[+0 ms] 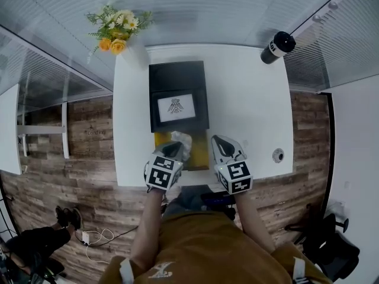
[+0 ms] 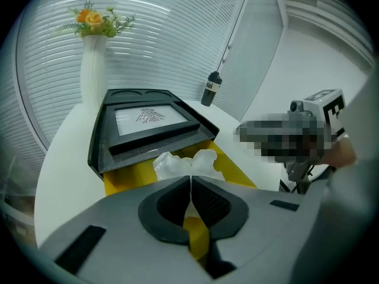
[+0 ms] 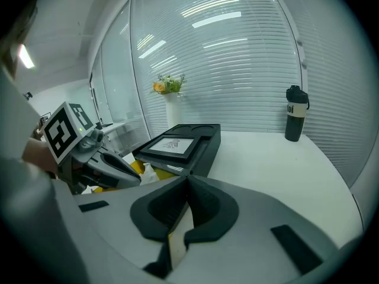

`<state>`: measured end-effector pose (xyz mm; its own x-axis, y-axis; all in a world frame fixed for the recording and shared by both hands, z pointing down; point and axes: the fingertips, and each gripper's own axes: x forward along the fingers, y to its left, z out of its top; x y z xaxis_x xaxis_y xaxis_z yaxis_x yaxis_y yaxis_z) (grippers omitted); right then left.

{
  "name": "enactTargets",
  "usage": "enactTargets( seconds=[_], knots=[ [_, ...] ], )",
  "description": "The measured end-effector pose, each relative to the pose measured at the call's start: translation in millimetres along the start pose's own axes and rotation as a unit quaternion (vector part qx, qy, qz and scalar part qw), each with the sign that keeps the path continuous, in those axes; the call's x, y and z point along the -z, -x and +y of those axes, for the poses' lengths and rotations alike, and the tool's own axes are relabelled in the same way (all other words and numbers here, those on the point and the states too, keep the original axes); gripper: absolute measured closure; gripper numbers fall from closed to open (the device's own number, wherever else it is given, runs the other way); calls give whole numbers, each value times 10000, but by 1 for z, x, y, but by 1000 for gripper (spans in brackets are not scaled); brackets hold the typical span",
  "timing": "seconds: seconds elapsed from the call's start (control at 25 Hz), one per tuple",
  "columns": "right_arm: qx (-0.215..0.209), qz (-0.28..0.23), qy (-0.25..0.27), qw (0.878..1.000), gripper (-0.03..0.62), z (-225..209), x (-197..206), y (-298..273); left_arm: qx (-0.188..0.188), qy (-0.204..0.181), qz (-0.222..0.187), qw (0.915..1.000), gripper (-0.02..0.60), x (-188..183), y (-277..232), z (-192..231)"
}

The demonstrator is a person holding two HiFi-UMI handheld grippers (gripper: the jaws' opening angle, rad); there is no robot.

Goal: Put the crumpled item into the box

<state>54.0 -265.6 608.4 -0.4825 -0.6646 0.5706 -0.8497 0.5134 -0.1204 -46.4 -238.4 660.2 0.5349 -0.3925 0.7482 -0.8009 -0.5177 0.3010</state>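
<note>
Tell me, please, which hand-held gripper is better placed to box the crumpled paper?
Left: the left hand-held gripper is shut on the crumpled paper at the yellow box; the right hand-held gripper is shut, empty.

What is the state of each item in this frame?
left gripper: jaws shut on the crumpled paper
right gripper: jaws shut, empty
yellow box: near part uncovered
black lid: flat, over the box's far part
bottle: upright, capped
vase: upright
</note>
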Motion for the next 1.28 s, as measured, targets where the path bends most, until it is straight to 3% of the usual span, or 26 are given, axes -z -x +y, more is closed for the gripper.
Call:
enactTargets(
  seconds=[0.24,0.88,1.04,1.28],
  knots=[
    [45,36,-63,10000,582,0,7,6,-38,-188,189,9996,552,5,-2,-1],
    [223,-63,14,9997,582,-7,6,33,-214,-208,64,9995,551,3,4,0],
    [192,-181,102,9996,582,-1,-3,40,-290,-270,-170,9991,552,-8,15,-4],
    [198,-396,220,9988,582,9,-16,54,-657,-522,-1089,9905,557,-43,53,-9]
  ],
)
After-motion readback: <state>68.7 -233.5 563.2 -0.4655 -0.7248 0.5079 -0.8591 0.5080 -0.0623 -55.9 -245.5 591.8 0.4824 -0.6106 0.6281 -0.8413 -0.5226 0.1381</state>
